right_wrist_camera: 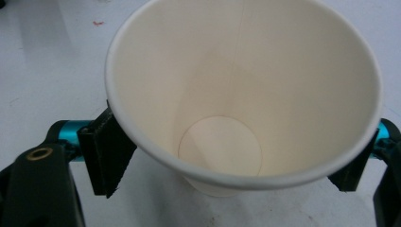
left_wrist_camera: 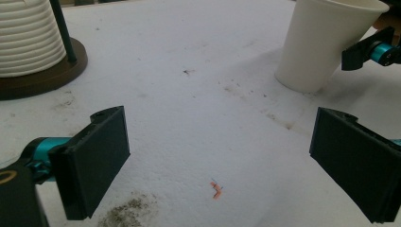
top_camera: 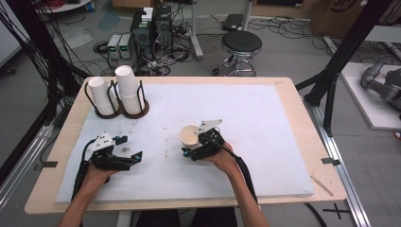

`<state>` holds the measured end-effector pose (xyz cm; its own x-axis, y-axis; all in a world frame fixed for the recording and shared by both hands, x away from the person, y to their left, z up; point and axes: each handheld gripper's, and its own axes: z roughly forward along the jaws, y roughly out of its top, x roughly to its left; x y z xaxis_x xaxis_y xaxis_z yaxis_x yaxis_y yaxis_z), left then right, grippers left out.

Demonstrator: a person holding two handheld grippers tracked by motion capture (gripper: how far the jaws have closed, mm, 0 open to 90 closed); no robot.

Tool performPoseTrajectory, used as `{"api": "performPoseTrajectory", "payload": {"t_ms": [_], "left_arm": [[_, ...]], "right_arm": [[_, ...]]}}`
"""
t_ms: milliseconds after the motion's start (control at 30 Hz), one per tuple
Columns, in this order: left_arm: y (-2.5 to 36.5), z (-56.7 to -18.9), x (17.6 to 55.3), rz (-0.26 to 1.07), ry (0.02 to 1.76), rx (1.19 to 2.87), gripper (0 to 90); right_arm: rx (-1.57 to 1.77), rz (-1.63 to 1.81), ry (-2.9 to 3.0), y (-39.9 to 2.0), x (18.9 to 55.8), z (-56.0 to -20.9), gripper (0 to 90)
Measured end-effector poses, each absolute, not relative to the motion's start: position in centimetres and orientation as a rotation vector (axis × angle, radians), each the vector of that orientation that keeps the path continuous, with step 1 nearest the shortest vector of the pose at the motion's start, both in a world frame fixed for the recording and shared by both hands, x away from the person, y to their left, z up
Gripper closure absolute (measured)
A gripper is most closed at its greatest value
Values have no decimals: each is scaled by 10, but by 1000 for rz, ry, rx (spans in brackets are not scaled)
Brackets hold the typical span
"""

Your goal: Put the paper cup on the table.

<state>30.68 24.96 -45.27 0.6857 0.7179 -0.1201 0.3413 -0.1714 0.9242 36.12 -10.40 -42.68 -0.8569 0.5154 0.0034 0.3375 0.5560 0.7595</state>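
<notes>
Even, bright light; soft shadows; close views perhaps slightly blurred.

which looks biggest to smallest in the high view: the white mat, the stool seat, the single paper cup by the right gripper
1. white mat, by far the largest, covering most of the table top.
2. stool seat.
3. single paper cup.
The stool stands farther from the camera than the cup yet looks wider, so that order seems safe.

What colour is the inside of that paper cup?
Plain off-white paper cup, clearest in the right gripper view.
</notes>
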Motion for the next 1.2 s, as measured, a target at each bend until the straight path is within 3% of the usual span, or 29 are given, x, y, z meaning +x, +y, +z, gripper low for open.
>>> {"api": "performPoseTrajectory", "payload": {"t_ms": [600,1200], "left_arm": [[249,-453,307,419,845,1774,56],[251,-453,306,404,807,1768,56]], "right_arm": [[764,1188,2543,-133,351,-427,174],[918,1260,2379,-190,340,-427,175]]}}
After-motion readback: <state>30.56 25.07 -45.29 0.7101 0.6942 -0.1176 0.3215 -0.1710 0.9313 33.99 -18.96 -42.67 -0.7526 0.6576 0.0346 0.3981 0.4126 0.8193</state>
